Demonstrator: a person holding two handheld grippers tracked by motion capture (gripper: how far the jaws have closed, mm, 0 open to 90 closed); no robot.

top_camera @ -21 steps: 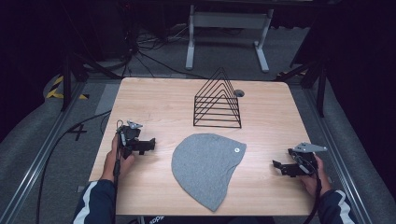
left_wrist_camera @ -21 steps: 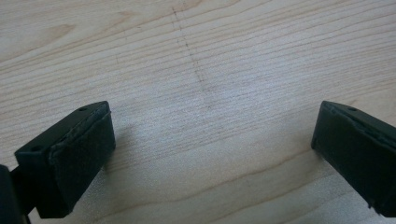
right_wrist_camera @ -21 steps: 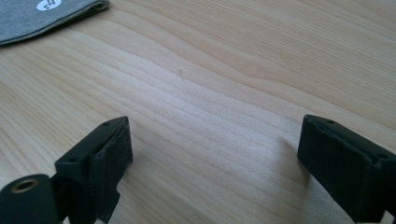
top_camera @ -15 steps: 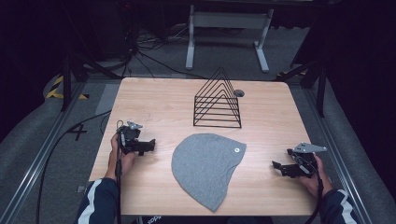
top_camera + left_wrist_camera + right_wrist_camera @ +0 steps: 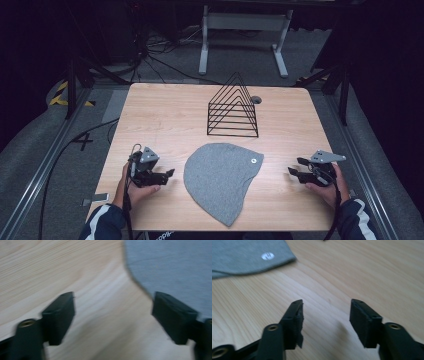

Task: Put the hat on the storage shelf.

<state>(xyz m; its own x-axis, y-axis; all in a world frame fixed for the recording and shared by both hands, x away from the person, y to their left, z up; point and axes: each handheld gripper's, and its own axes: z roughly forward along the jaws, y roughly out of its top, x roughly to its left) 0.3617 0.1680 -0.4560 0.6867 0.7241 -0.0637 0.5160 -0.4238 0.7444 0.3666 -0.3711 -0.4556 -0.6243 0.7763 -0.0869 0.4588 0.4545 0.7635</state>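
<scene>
A grey knit beanie [image 5: 220,177] with a small round white tag lies flat on the wooden table [image 5: 165,115], near its front edge. My left gripper [image 5: 167,175] is held low just left of the hat, pointing at it, jaws open and empty. In the left gripper view the gripper [image 5: 113,302] frames bare wood, with the beanie's [image 5: 170,265] edge just beyond the right jaw. My right gripper [image 5: 296,167] is held to the right of the hat, open. In the right gripper view the open gripper [image 5: 325,305] sits over bare wood, the beanie [image 5: 242,257] farther off at upper left.
A black wire rack [image 5: 232,107] of triangular dividers stands behind the hat at the table's middle. A round cable hole [image 5: 256,100] lies beside it. Bare wood spreads to the left and right of the rack. Cables and a metal stand sit on the floor beyond.
My left gripper has dropped toward the table's front edge and slightly toward the hat. The right gripper and the hat have stayed put.
</scene>
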